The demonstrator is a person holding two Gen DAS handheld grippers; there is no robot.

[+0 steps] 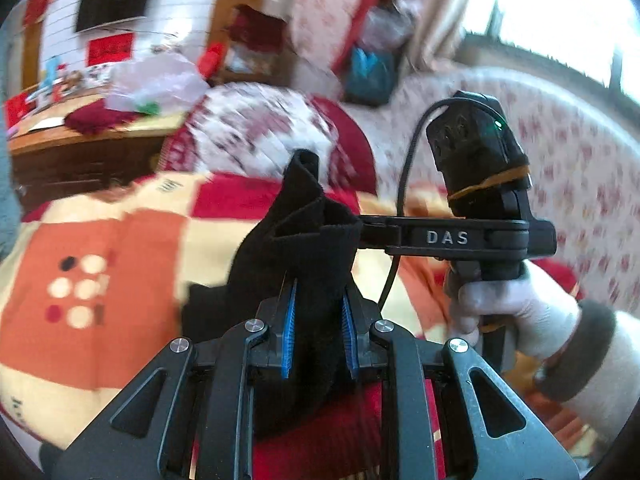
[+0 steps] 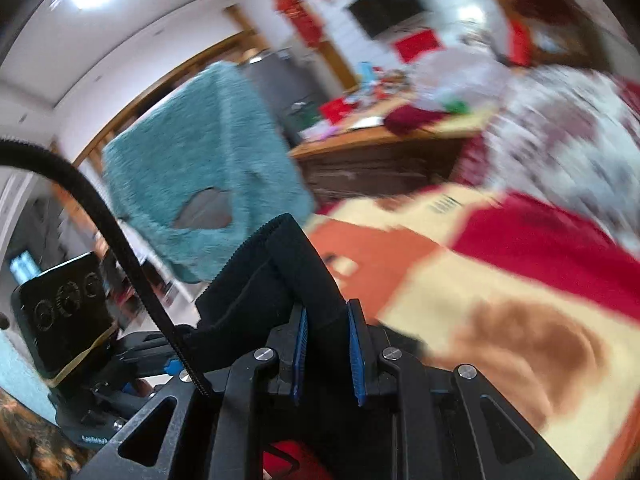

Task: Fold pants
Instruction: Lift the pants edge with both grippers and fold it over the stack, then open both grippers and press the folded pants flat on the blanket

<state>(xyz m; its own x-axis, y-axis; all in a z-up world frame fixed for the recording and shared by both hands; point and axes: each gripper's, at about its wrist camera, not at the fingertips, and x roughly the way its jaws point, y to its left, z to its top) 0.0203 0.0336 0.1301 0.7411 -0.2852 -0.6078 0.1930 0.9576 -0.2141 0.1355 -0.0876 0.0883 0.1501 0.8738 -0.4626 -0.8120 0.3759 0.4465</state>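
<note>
You see black pants (image 1: 296, 248) over a red, orange and cream checked blanket (image 1: 120, 248), with a teal fuzzy garment (image 2: 200, 168) far left.

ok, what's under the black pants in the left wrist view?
Under the black pants, a red, orange and cream checked blanket shows around them. What lies directly beneath the cloth is covered.

My left gripper (image 1: 320, 308) clamped the black pants (image 1: 296, 240) above the checked blanket (image 1: 120, 248); my right gripper (image 1: 360, 232), gloved hand (image 1: 508, 312) beneath, pinched the same fabric.
</note>
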